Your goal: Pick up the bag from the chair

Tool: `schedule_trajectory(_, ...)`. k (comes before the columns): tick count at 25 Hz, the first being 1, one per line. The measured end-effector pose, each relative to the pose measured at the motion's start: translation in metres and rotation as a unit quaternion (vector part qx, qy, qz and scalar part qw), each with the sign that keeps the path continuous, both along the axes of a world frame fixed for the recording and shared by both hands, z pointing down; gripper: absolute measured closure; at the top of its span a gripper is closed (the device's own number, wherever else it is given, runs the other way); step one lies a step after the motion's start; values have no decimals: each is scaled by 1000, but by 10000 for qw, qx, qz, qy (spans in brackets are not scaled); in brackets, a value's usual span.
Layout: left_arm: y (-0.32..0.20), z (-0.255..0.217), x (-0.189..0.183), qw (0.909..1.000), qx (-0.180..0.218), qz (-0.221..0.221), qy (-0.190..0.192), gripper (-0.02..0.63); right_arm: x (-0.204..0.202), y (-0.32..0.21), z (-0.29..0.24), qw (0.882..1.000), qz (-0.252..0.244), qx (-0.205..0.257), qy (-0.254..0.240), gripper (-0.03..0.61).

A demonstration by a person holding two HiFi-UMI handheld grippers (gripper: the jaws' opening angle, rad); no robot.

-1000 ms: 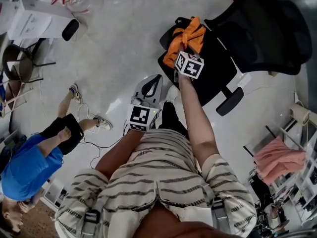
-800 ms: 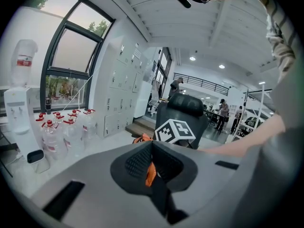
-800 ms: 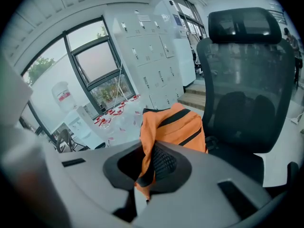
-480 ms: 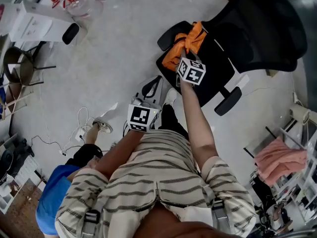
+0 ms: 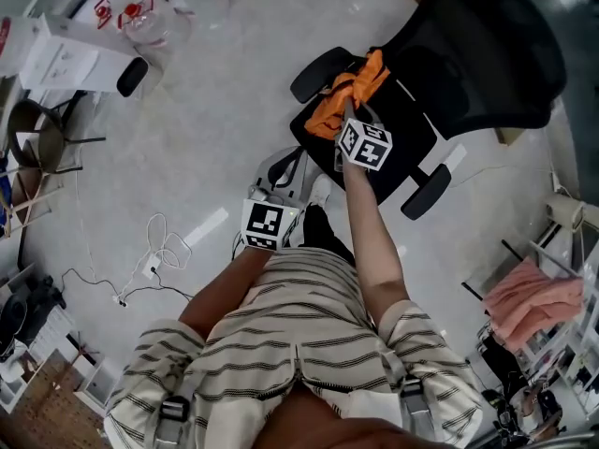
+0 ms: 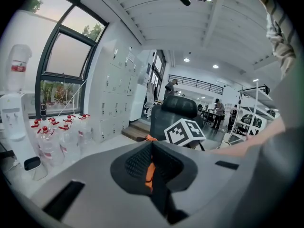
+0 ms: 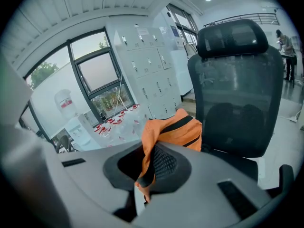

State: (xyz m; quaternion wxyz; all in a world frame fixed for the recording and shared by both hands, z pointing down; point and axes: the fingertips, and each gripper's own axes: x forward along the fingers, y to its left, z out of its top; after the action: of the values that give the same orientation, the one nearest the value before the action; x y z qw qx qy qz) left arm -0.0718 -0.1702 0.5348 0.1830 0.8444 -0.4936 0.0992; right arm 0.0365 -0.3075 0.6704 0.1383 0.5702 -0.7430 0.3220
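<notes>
Forward, right arm (image 5: 371, 237) extended, right gripper (image 5: 349, 117) pinching bag (image 5: 361, 77)

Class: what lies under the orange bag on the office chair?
The black chair seat shows around and beneath the orange bag, whose strap the right claw grips. The seat patch directly under the bag is covered.

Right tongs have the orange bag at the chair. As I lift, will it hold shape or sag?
Probably floppy: the orange bag is thin cloth, bunched where the right tongs pinch it, so it should drape below the grip. It looks slack and unfilled, so likely light. Its dark straps could trail and snag the chair.
</notes>
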Motion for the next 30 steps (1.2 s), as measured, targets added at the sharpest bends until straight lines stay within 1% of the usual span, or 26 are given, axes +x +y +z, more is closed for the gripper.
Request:
schedule_trajectory(6,2,-7,8,9999,115,104,-42,592,13,5,-6,10000,58,36,-9,551)
schedule_trajectory(12,2,-13,14,9996,211,154,-67,591,22,12,-19,9998,92,181,-63,551)
schedule_trajectory(20,3,-22,19,9993,314,182,-54,592,39,21,-43,9990,149,370,-209,551)
schedule_trajectory(30,7,-35,26,9983,466,335,-41,591,45,41,-82,9971,120,704,-260,551)
